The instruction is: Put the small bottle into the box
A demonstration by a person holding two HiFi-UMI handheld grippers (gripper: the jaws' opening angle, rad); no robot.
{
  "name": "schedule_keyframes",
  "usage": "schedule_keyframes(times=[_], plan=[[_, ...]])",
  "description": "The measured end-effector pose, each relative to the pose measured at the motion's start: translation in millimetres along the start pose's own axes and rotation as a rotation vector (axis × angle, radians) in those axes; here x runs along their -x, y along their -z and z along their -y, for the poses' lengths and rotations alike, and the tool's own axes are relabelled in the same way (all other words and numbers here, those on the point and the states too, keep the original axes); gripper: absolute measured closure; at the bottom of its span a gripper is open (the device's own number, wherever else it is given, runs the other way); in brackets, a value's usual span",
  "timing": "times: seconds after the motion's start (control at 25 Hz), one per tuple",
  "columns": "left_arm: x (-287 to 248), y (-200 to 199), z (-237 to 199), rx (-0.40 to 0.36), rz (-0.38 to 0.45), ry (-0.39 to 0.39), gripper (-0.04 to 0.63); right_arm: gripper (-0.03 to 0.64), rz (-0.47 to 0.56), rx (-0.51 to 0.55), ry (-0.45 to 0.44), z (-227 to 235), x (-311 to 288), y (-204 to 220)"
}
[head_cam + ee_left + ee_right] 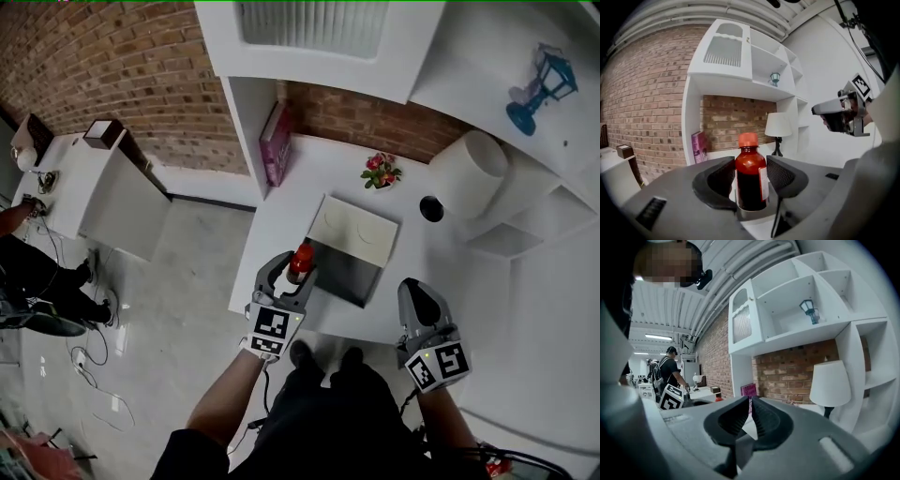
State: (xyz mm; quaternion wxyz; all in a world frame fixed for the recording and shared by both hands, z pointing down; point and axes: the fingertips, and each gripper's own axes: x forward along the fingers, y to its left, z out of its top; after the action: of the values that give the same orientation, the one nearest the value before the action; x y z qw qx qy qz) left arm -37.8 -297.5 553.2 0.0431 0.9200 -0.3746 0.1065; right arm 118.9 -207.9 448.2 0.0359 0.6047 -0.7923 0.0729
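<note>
- At the far left of the desk [314,178], a pink book [275,141] leans against the shelf wall, well clear of my work.
- Left of centre, my left gripper [294,274] is clamped on the bottle [301,262]. In the left gripper view both pads press on its dark body, and it stands upright with the orange cap above the jaws.
- From the head view, the bottle sits at the near left corner of the box [345,274]. I cannot tell whether it is over the opening or just short of the rim.
- The box is open, with its white lid lying back toward the wall. What I can see of its dark inside looks bare.
- I judge this to be the carry-in step: the bottle is gripped and at the box, but not yet set down inside.
- Next I should shift it a little right, so the base is fully over the opening. Then I lower it upright, clear of the near wall, and part the jaws only once it rests on the bottom.
- Behind the box are some small flowers [381,171], out of the way.
- To the right, my right gripper [419,295] has its jaws nearly together with nothing between them. It is held over the desk's front edge, apart from the box.
- At the far right, a white lamp [472,173] stands by the shelves.
</note>
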Motion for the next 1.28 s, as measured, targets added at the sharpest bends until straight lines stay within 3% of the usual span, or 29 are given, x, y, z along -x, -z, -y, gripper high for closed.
schedule_keyframes(times=[0.52,0.92,1.08,1.28], plan=[[-83.3,95.9,19.5,-0.084,-0.256,0.01,0.387,0.601,-0.079,-0.067,-0.063,45.7,-30.9,34.6],[-97.9,139.3,16.9,-0.096,-0.382,0.02,0.387,0.604,-0.125,-0.094,-0.078,57.2,-46.1,56.6],[-98.1,153.9,9.2,-0.116,-0.46,-0.011,0.387,0.606,-0.135,-0.091,-0.096,51.5,-52.4,59.4],[-98.9,166.1,5.7,-0.093,-0.532,-0.018,0.387,0.607,-0.141,-0.092,-0.101,50.3,-54.6,61.1]])
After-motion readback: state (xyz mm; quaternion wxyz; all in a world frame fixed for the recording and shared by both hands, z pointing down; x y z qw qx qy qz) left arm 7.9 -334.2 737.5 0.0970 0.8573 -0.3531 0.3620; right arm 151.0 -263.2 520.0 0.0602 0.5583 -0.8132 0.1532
